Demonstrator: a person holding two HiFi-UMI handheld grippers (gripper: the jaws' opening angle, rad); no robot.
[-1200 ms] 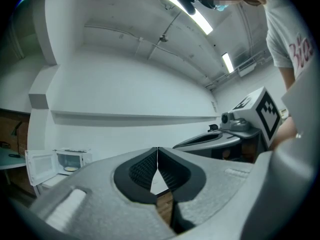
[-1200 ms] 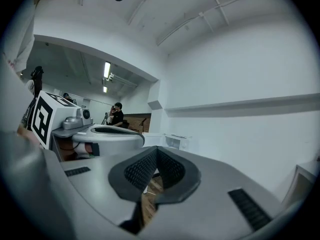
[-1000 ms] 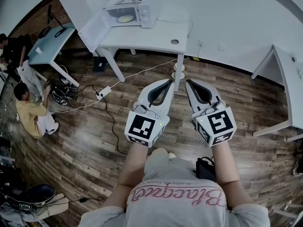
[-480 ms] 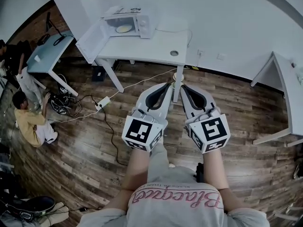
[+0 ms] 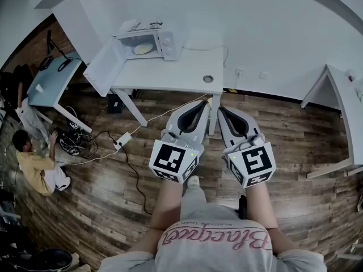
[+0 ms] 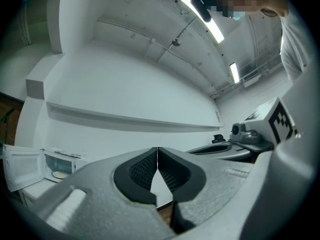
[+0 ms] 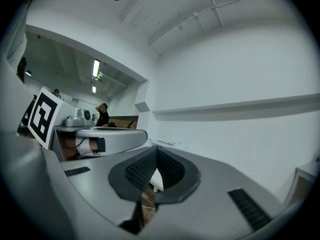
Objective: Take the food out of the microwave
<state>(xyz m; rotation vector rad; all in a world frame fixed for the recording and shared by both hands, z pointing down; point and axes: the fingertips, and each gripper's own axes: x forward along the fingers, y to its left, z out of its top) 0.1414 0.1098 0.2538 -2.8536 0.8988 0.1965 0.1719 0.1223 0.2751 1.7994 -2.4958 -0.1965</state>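
Note:
A white microwave (image 5: pixel 148 42) stands at the far left end of a white table (image 5: pixel 176 75), its door (image 5: pixel 104 67) swung wide open. A pale plate of food (image 5: pixel 142 49) lies inside it. In the left gripper view the microwave (image 6: pixel 61 166) is small at the lower left, with the food (image 6: pixel 60 174) visible inside. My left gripper (image 5: pixel 203 103) (image 6: pixel 158 151) is shut and empty. My right gripper (image 5: pixel 222 109) (image 7: pixel 156 151) is beside it, also shut on nothing. Both are held side by side over the wooden floor, short of the table's front edge.
A table leg (image 5: pixel 212 115) stands just beyond the fingertips. A power strip (image 5: pixel 122 140) with cables lies on the floor at the left. A person (image 5: pixel 35 166) crouches by a blue-grey table (image 5: pixel 51 75). Another white table (image 5: pixel 340 101) is at the right.
Both grippers and the head have come forward together toward the white table; the microwave shows larger and nearer. Both pairs of jaws stay shut.

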